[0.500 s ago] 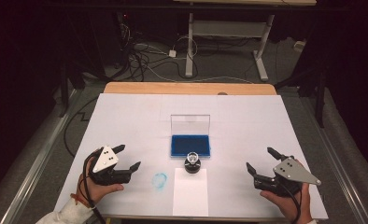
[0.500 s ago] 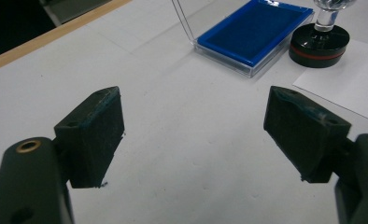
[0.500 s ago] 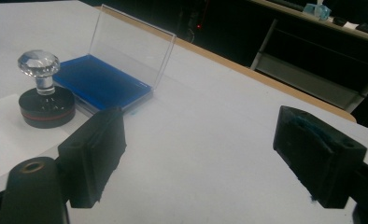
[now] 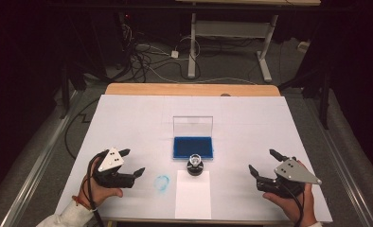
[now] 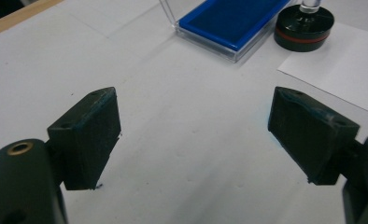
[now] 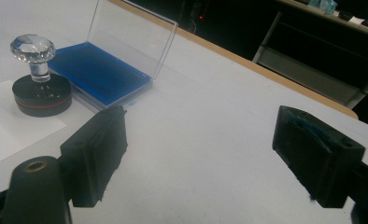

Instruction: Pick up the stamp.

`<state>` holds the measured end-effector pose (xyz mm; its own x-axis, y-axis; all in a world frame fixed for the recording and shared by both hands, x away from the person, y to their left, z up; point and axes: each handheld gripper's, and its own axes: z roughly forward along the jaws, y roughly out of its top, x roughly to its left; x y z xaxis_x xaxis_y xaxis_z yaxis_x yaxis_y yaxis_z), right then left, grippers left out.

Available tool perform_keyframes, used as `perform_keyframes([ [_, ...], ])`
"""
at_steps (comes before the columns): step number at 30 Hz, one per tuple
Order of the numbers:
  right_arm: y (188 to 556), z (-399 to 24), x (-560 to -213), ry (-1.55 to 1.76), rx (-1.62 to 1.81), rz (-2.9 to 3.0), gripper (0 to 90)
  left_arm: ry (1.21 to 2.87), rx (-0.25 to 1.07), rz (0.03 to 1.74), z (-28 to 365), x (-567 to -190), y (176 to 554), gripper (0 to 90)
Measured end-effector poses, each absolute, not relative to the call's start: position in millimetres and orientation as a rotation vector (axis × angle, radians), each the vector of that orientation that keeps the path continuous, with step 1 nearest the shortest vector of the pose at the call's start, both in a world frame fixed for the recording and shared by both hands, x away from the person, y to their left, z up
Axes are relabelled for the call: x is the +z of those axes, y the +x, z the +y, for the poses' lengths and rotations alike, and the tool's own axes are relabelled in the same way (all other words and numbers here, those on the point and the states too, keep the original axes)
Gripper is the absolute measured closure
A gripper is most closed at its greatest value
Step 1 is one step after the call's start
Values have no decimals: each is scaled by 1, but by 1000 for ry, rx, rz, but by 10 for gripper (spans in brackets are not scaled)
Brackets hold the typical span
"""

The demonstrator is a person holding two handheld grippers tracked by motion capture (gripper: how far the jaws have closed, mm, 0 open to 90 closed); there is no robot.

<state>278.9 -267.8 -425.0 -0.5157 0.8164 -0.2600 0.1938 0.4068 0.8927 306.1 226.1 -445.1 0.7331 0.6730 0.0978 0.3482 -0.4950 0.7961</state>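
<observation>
Stamp (image 4: 195, 165) sits at the paper's (image 4: 192, 201) top edge, just in front of the open ink pad (image 4: 192, 146). Looks small, rigid, light; clear knob likely slick, so grab the black base. Left gripper (image 4: 133, 162) and right gripper (image 4: 262, 162) both spread wide, empty, well apart from it.

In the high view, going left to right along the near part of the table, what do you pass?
Left gripper with open jaws → faint blue ink smudge → white sheet of paper with the round stamp at its far edge → right gripper, jaws open as well.
</observation>
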Motion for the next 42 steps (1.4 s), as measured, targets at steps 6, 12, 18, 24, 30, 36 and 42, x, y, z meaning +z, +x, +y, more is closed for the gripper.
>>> perform_keyframes([
  [6, 282, -265, -427, 848, 1106, 1976, 182, 2151, 496, 736, 214, -438, 310, 163],
  [12, 282, -261, -429, 826, 1086, 2007, 187, 2163, 468, 696, 197, -427, 317, 166],
  [18, 282, -259, -431, 821, 1075, 2020, 187, 2196, 425, 638, 178, -420, 323, 166],
  [24, 283, -258, -432, 821, 1068, 2028, 189, 2254, 362, 562, 154, -416, 330, 167],
  [30, 283, -257, -433, 810, 1047, 2051, 194, 2330, 351, 484, 129, -412, 338, 167],
  [36, 283, -256, -434, 800, 1037, 2059, 202, 2381, 309, 422, 111, -407, 350, 210],
  [42, 283, -254, -435, 795, 1025, 2069, 203, 2427, 268, 395, 90, -409, 359, 210],
])
